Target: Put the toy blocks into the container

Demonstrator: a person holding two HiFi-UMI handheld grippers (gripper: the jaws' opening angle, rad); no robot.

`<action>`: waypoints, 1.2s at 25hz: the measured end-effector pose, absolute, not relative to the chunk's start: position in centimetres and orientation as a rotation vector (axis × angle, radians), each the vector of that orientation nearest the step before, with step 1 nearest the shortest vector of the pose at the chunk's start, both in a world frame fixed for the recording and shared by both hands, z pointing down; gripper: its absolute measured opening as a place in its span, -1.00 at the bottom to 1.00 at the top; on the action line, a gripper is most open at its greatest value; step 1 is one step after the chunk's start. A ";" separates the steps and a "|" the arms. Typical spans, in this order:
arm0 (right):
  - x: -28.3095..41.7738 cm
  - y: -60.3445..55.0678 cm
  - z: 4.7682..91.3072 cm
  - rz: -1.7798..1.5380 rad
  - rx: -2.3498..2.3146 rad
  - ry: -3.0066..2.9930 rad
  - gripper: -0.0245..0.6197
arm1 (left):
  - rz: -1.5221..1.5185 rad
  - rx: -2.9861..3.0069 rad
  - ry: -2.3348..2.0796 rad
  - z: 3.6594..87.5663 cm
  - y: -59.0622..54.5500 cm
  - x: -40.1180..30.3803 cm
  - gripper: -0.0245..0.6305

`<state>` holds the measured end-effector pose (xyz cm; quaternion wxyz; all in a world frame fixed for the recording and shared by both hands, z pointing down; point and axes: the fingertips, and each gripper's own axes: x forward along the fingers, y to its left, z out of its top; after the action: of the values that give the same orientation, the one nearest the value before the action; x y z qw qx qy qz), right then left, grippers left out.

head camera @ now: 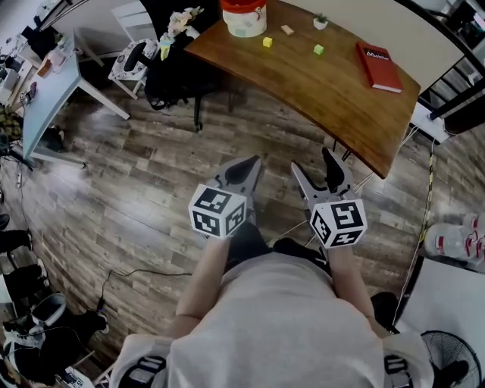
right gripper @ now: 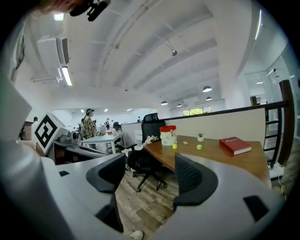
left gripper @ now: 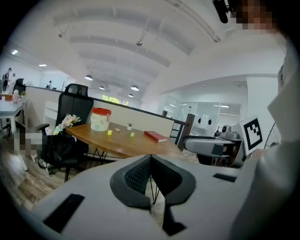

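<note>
Blocks lie loose at the far end of the wooden counter: a yellow block just beside the red-topped white container, a tan block behind it, and a green block between a small potted plant and a red book. None is in the container yet. Both tools hang over the plank floor, well short of the counter's near edge. The right claw stands wide open with nothing between its jaws; the left claw is closed and empty. The step in hand is the approach, and it looks best done by reaching the counter first. The open right claw can then come down from above so its jaws straddle two flat faces of one block. The green block seems the easiest first pick, clear of the plant and book. The left claw needs to open before it can help. Whether the container's red top is a lid to be lifted cannot be told from here, so that is worth checking before any block is carried over.
</note>
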<state>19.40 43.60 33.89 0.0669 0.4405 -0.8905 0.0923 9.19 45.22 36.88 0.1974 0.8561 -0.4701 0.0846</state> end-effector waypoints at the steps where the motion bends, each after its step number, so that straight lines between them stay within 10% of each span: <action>1: 18.8 42.4 33.9 0.282 1.345 -2.675 0.07 | 0.240 2.402 -1.307 36.8 43.9 8.4 -0.88; 30: 2.5 22.9 36.9 0.338 1.294 -2.579 0.09 | 0.281 2.422 -1.161 38.9 24.1 -5.2 -0.88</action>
<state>2.54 22.85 36.89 0.1180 0.4422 -0.8816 0.1155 -5.21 24.11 38.87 0.2188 0.8751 -0.4195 0.1014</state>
